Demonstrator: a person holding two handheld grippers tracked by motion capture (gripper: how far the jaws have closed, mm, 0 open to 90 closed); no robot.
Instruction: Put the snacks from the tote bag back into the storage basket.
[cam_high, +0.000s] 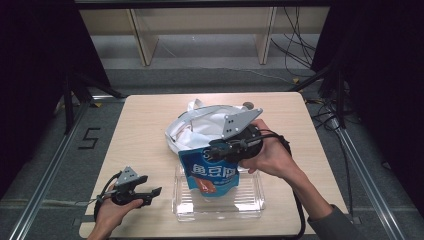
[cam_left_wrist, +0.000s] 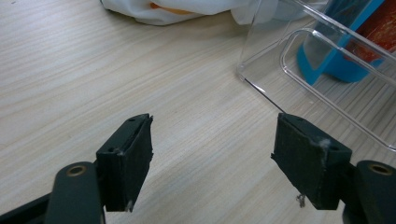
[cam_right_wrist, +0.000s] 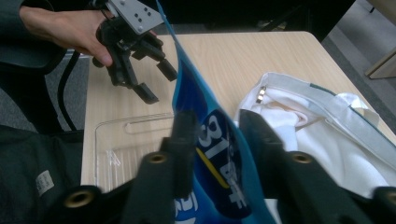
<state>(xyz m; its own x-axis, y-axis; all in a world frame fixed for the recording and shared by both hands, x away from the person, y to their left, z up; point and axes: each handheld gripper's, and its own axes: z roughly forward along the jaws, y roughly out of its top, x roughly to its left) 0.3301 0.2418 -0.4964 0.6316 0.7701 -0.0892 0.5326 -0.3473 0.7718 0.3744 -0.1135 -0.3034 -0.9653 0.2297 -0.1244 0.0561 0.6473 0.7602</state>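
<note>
A blue snack bag (cam_high: 210, 175) stands upright in a clear plastic tray (cam_high: 250, 200) near the table's front edge. My right gripper (cam_high: 212, 150) is at the bag's top edge. In the right gripper view its jaws (cam_right_wrist: 217, 135) straddle the thin top of the bag (cam_right_wrist: 196, 93) with a gap on each side, so it is open. My left gripper (cam_high: 155, 194) hovers low at the front left, open and empty (cam_left_wrist: 212, 158), facing the tray's corner (cam_left_wrist: 280, 51).
A white cloth bag (cam_high: 200, 125) lies crumpled just behind the tray, with something orange inside (cam_left_wrist: 168, 7). The wooden table (cam_high: 145, 130) is bare to the left. Its front edge is close to my left hand. Dark stands and cables flank the table.
</note>
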